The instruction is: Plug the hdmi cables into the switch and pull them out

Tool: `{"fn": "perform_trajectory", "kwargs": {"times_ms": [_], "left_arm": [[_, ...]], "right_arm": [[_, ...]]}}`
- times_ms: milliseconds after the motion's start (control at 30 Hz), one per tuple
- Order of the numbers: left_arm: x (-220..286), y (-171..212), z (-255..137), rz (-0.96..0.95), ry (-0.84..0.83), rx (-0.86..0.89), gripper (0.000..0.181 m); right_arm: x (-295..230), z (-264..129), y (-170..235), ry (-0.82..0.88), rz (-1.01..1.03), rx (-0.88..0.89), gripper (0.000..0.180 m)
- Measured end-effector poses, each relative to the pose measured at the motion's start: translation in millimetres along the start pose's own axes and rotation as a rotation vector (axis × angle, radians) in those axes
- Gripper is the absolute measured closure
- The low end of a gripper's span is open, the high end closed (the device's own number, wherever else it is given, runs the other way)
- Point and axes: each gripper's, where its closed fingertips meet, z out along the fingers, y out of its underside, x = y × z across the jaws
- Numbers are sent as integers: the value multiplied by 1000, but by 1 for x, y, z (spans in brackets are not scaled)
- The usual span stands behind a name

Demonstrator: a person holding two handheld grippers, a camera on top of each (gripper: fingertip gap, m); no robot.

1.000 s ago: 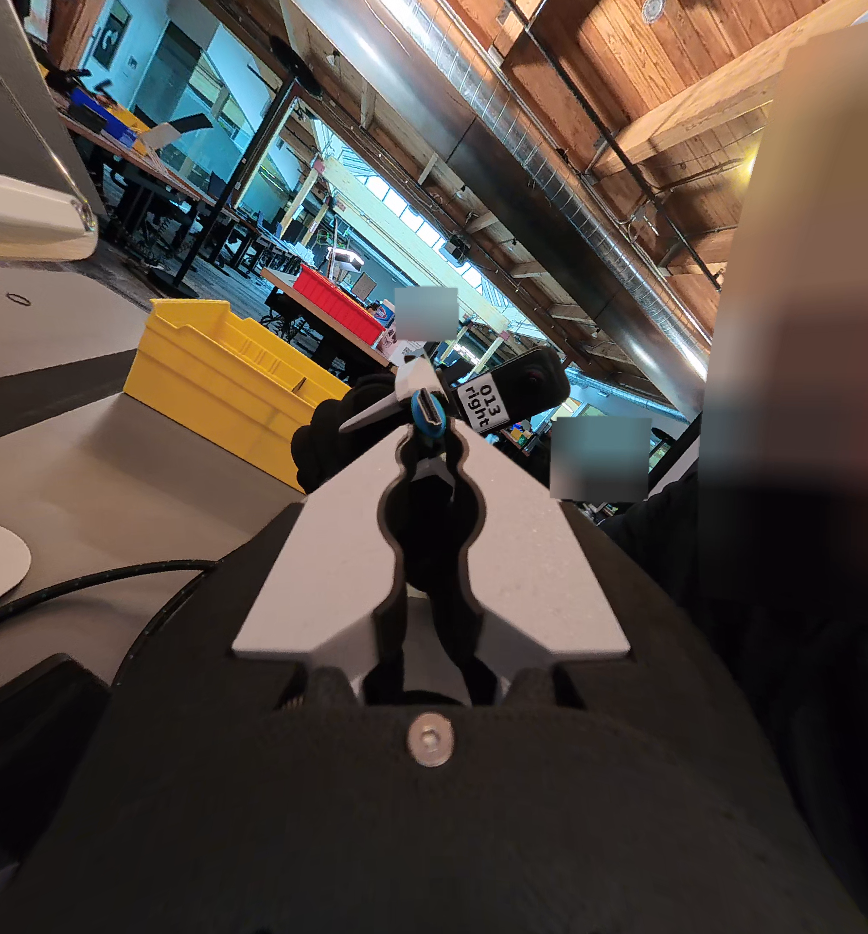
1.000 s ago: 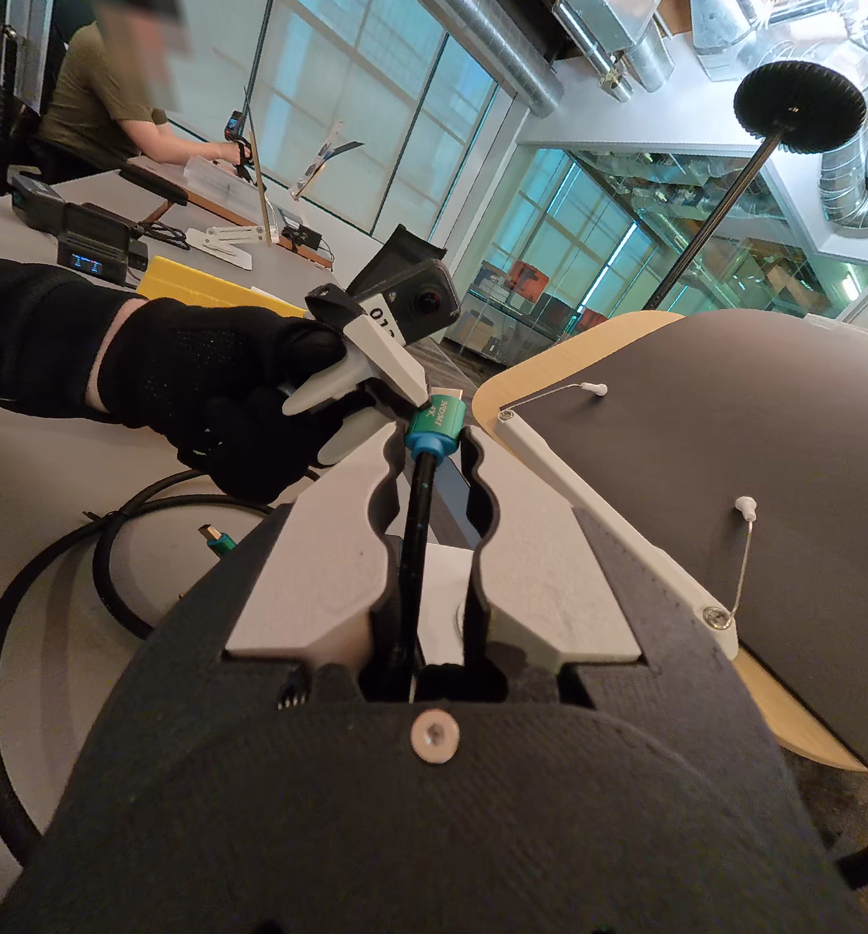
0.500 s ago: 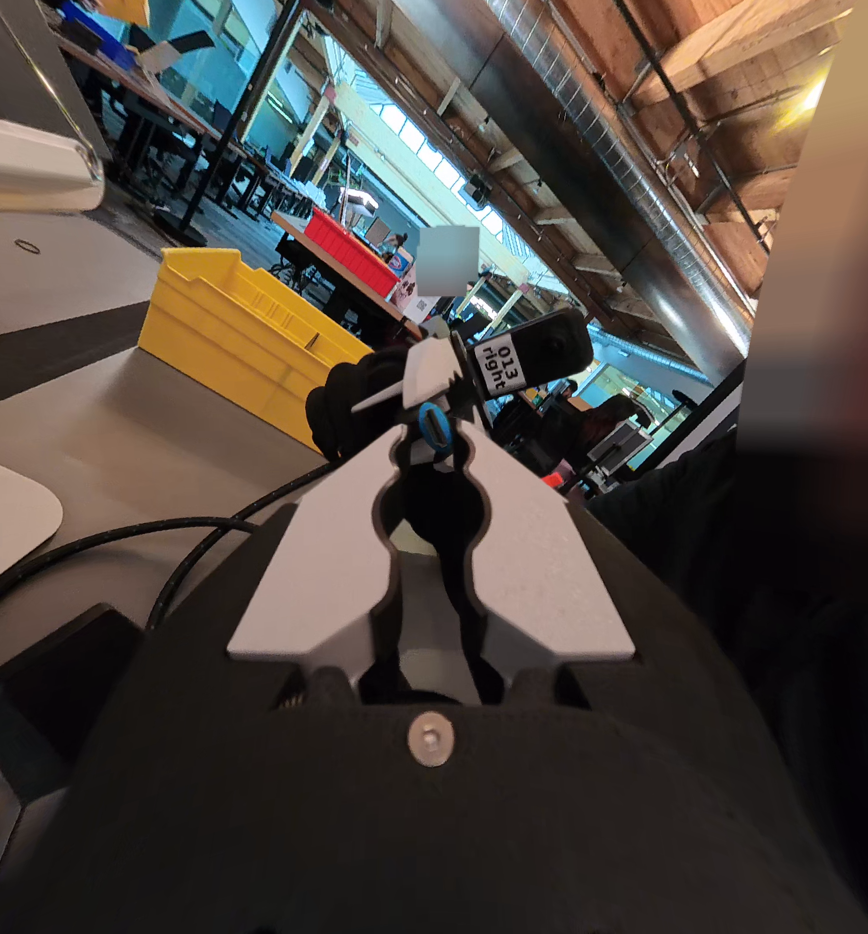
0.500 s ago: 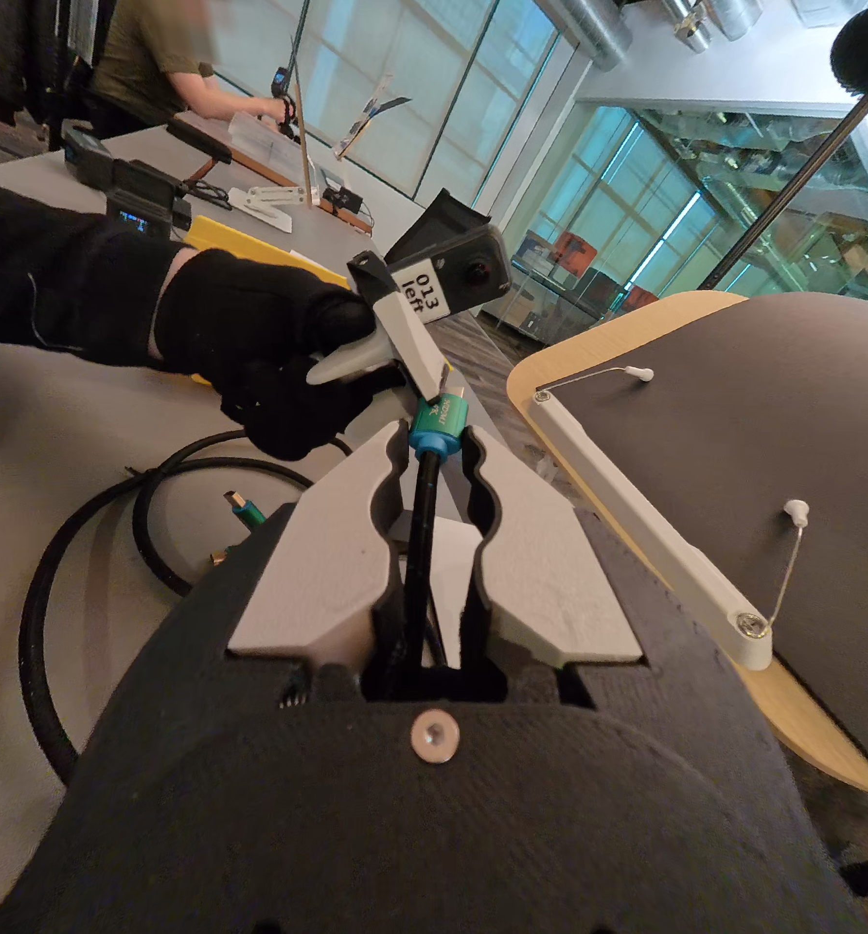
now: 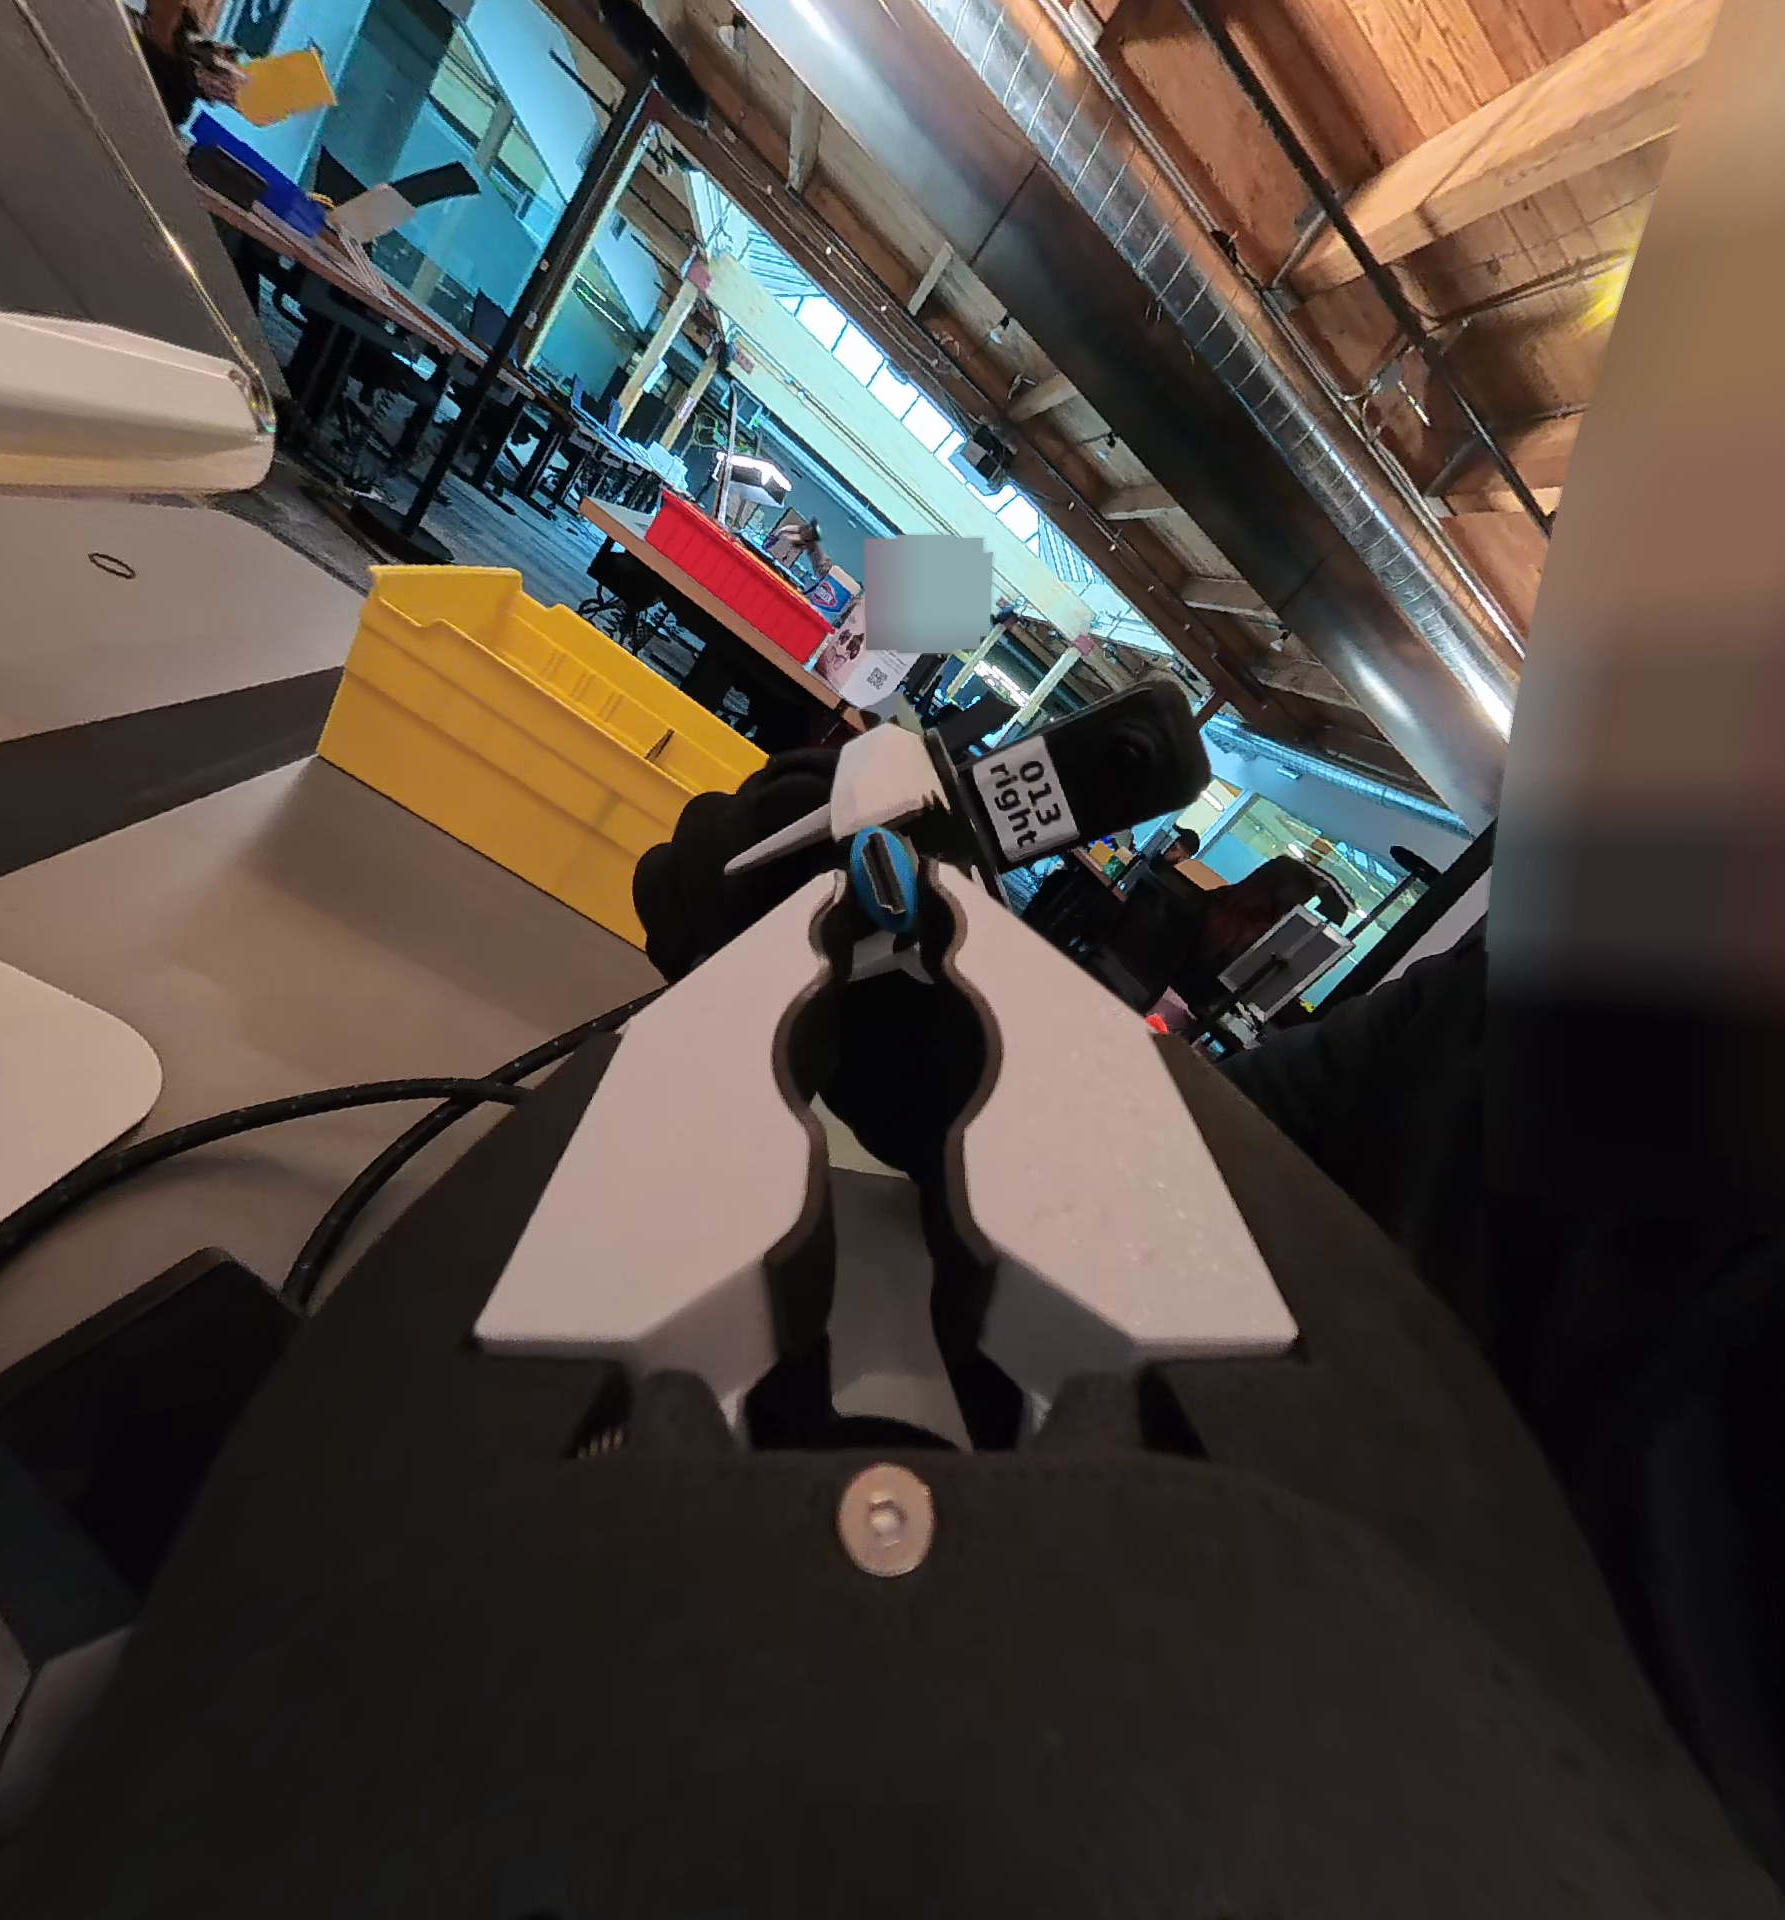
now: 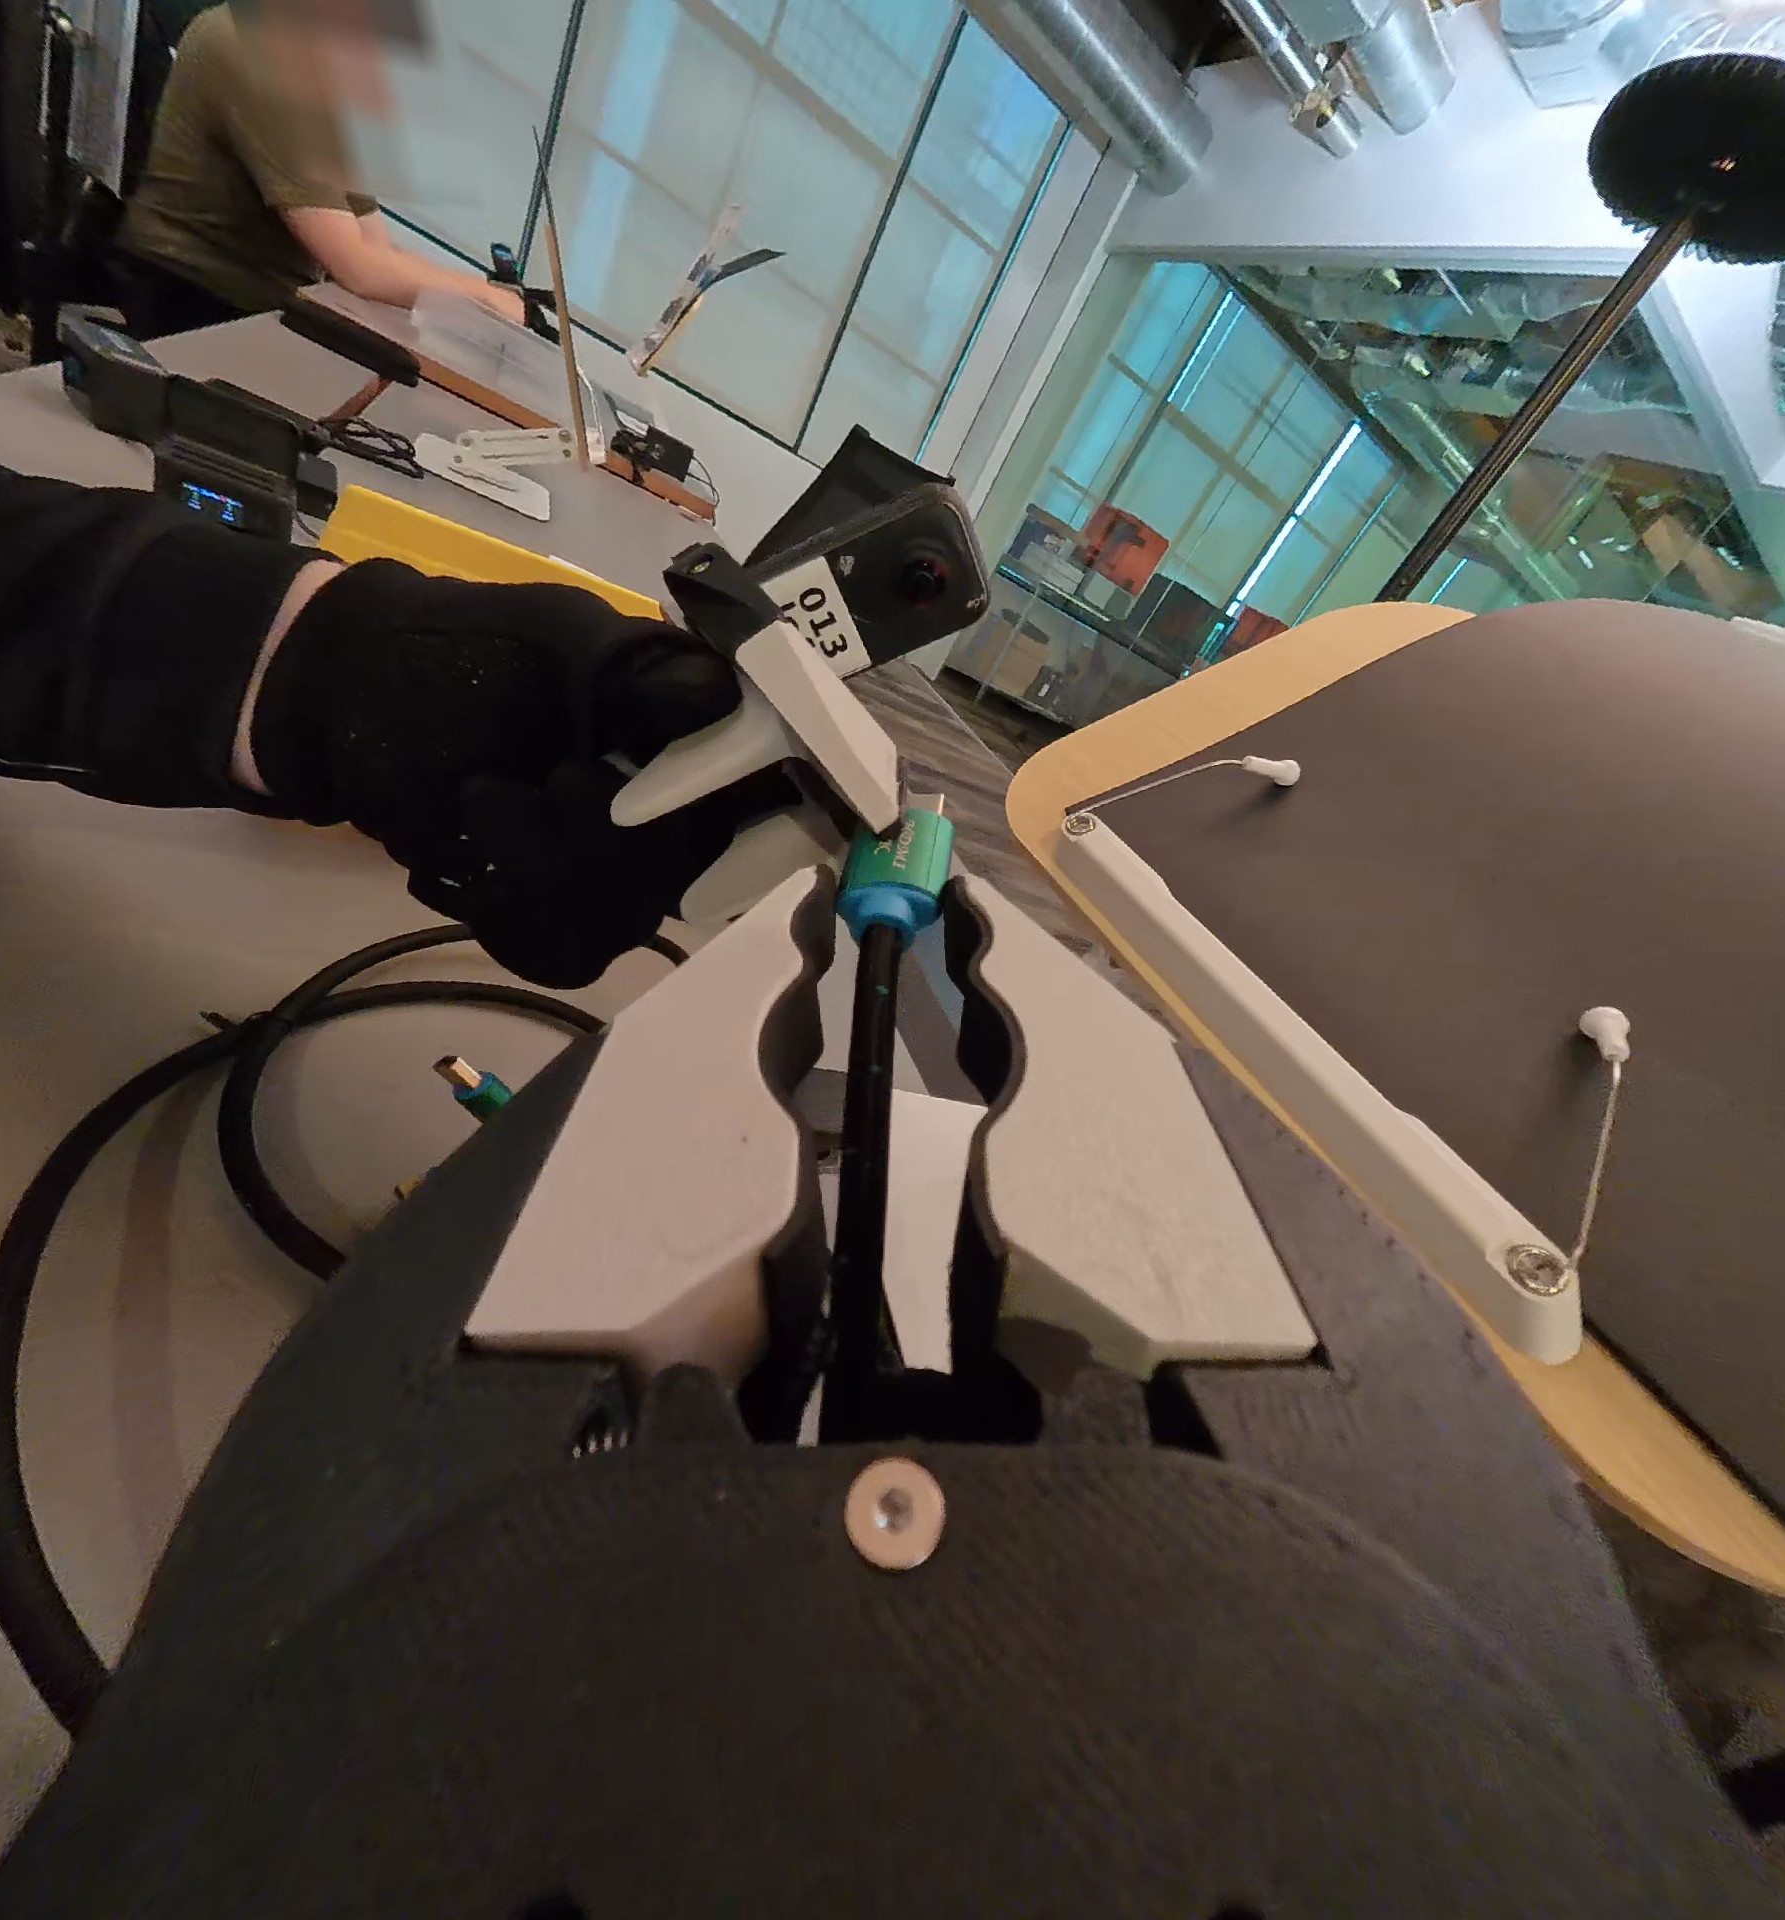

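Note:
My right gripper (image 6: 888, 894) is shut on an HDMI cable (image 6: 867, 1091) just behind its green and blue plug (image 6: 898, 857), which sticks out past the fingertips. My left gripper (image 5: 888, 904) faces it in a black-gloved hand (image 6: 452, 748). Its jaws stand close together with a narrow gap. The plug (image 5: 880, 878) shows end-on at the left fingertips. In the right wrist view a left finger (image 6: 815, 717) touches the plug's metal end. I cannot tell whether the left jaws pinch it. A dark box (image 5: 67, 1403) sits at the lower left; I cannot tell if it is the switch.
A second plug (image 6: 472, 1086) and black cable loops (image 6: 244, 1039) lie on the grey table. A yellow bin (image 5: 514, 727) stands behind. A dark board with a wooden edge (image 6: 1490, 883) and a white bar (image 6: 1283, 1081) is at the right. A person (image 6: 233, 177) sits at a far desk. Only a small space, under 4 cm, lies between the two pairs of fingers.
The left gripper's finger has closed the small distance to the plug's metal end. Both grippers have shifted a little together. The right grip on the cable is unchanged.

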Motion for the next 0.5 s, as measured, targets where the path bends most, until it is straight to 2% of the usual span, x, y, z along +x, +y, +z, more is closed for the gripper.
{"fn": "perform_trajectory", "kwargs": {"times_ms": [500], "left_arm": [[1,-3,-1,-71,78,69,171]], "right_arm": [[2,1,-4,18,37,12,161]]}}
